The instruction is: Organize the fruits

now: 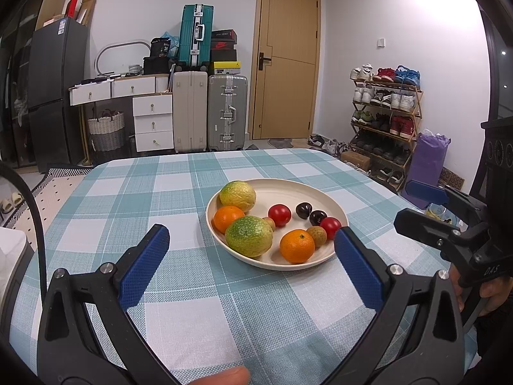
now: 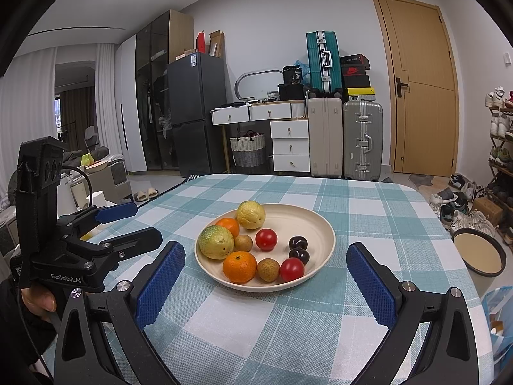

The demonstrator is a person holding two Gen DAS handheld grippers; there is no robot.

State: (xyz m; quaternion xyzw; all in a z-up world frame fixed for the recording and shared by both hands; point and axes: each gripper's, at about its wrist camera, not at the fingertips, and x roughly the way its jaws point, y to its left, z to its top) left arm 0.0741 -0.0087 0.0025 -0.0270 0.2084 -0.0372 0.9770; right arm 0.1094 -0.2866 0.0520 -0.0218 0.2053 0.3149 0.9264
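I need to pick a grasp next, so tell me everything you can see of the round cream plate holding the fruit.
The round cream plate is shallow with a raised rim, matte, apparently plastic or ceramic. It sits flat and upright near the middle of the teal-and-white checked tablecloth. Its left and near parts hold two yellow-green citrus, two oranges, two red tomatoes, two dark cherries and two small brown fruits; the far right part is bare. The left gripper and right gripper are open and neither touches it.

A small brownish fruit [image 1: 269, 223] is lying half hidden behind the large green citrus [image 1: 249, 236] at centre frame. At lower right of the right wrist view, a dark-rimmed basin [image 2: 480, 252] is sitting partly hidden behind the table edge [image 2: 461, 266]. Box labels at upper centre are reading too small.
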